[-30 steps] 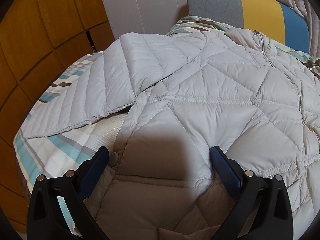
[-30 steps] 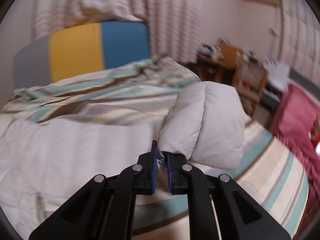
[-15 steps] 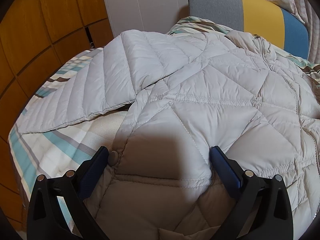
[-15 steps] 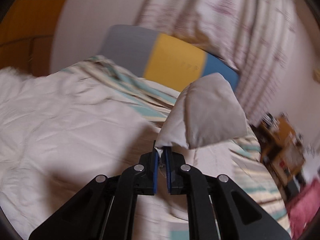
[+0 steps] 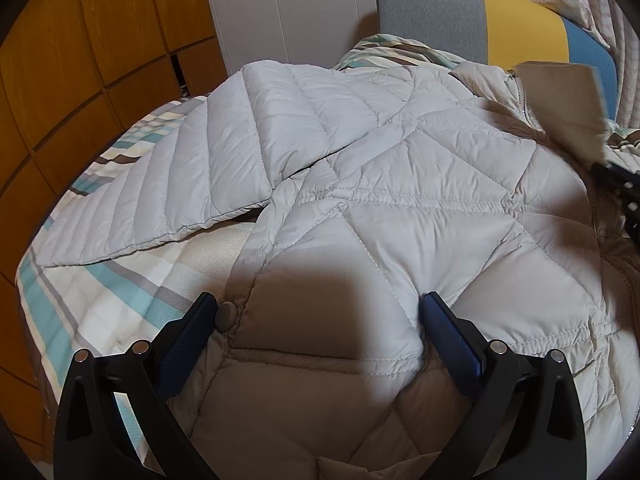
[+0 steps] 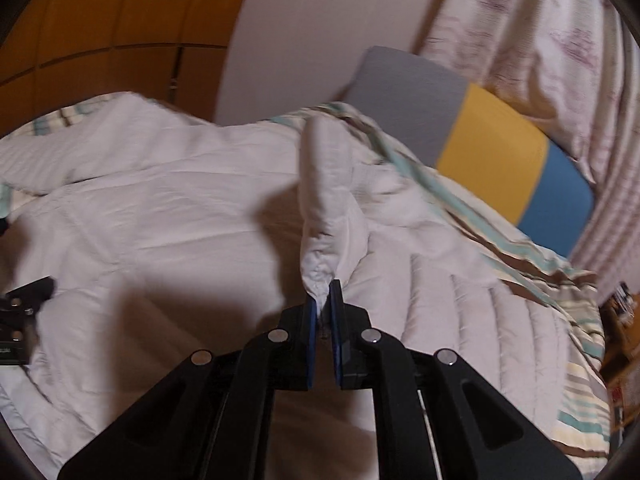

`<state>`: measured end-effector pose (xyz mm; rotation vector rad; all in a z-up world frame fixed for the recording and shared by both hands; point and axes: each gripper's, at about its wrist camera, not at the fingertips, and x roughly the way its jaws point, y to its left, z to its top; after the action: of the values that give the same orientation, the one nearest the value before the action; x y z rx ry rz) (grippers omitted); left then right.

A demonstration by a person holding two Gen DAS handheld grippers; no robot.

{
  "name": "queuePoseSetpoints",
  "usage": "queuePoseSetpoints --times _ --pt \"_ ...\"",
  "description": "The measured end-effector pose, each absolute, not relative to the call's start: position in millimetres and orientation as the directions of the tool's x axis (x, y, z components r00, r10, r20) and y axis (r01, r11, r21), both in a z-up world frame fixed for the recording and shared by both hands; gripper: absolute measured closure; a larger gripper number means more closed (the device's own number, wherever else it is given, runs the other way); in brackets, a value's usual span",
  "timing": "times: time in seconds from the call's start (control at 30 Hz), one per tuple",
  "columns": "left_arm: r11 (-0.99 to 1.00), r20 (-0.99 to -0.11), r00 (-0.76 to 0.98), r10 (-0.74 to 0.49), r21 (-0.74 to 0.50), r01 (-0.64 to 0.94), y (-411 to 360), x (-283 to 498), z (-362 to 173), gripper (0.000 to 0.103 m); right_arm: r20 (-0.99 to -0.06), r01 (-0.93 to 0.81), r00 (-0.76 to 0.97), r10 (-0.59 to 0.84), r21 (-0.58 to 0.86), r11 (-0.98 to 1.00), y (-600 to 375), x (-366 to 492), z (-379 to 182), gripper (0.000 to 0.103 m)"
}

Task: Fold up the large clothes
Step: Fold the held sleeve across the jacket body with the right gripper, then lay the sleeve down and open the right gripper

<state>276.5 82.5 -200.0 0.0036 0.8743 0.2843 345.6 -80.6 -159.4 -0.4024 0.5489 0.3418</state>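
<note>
A light grey quilted puffer jacket (image 5: 400, 208) lies spread face up on a striped bed. Its one sleeve (image 5: 160, 200) stretches out to the left. My left gripper (image 5: 318, 312) is open, jaws wide, pressed on the jacket's lower hem beside a snap button (image 5: 226, 315). My right gripper (image 6: 325, 296) is shut on the cuff of the other sleeve (image 6: 328, 200) and holds it up above the jacket's body (image 6: 160, 216). In the left wrist view that lifted sleeve (image 5: 564, 108) shows at the far right, with the right gripper's black frame (image 5: 618, 188) below it.
The bed has a teal, brown and cream striped sheet (image 5: 92, 300). A grey, yellow and blue headboard (image 5: 492, 24) stands at the far end, with curtains (image 6: 540, 40) behind. Wooden cabinet panels (image 5: 80, 60) line the left side. A cluttered wooden stand (image 6: 620, 320) is at the right.
My right gripper has swung the held sleeve from the bed's right side leftward, over the jacket's body. The left gripper has stayed open on the hem.
</note>
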Motion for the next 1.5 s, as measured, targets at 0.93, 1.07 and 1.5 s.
queuePoseSetpoints --times 0.93,1.07,1.5 --pt "0.981 -0.733 0.653 0.192 0.157 -0.112 -22 392 -175 0.020 -0.647 0.240 0.762 -0.007 0.273 0.932 -336 341 -146 0.054" --pt "0.988 -0.747 0.650 0.141 0.067 -0.137 2 387 -188 0.020 -0.632 0.147 0.773 0.050 0.256 0.955 -326 368 -148 0.068" --pt "0.991 -0.772 0.624 0.122 0.058 -0.122 7 392 -201 0.013 -0.742 0.191 0.670 0.005 0.179 0.965 -319 437 -202 0.075"
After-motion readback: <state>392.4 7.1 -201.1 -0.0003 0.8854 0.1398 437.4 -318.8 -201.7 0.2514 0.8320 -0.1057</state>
